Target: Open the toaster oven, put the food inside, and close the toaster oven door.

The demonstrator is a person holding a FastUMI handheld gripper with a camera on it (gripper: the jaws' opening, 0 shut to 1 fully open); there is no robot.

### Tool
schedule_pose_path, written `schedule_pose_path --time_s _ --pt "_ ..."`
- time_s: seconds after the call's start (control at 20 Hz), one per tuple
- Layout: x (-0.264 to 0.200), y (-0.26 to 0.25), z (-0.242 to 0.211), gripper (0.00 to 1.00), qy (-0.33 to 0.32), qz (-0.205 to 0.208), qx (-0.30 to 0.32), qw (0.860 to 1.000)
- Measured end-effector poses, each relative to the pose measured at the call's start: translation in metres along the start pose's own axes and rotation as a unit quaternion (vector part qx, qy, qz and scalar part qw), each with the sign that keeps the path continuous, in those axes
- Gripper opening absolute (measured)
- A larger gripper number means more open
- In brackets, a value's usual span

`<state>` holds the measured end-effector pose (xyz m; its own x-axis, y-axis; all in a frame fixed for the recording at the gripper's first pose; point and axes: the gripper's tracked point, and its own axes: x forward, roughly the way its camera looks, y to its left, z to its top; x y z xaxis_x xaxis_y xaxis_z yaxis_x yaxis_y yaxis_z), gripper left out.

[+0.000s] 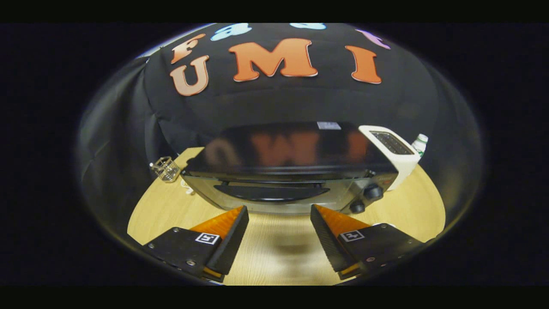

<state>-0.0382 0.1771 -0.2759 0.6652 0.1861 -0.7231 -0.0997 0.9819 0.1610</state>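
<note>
- Gripper (279, 210): fingers spread wide, nothing between them, over bare table (279, 253).
- Oven (291, 171): just ahead of the fingertips, door shut; dark handle (271, 192) across the door, two knobs (369, 197) at its right end. Interior cannot be seen through the glass.
- Toaster (392, 150): white, beside the oven's right rear corner; contents of its slots cannot be told.
- Bottle (420, 143): behind the toaster, cap on.
- Clear holder (166, 168): left of the oven, appears empty.
</note>
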Motion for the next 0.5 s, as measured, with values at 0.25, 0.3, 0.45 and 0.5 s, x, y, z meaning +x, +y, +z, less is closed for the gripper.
schedule_pose_path --time_s 0.25,0.3,0.45,0.5 --pt "-0.032 -0.003 0.058 0.86 -0.074 0.001 -0.002 0.997" --pt "-0.04 -0.005 0.071 0.86 -0.09 0.002 -0.004 0.996" --pt "-0.071 -0.005 0.108 0.86 -0.141 0.009 -0.008 0.99" --pt "-0.08 -0.004 0.121 0.86 -0.159 0.013 -0.01 0.987"
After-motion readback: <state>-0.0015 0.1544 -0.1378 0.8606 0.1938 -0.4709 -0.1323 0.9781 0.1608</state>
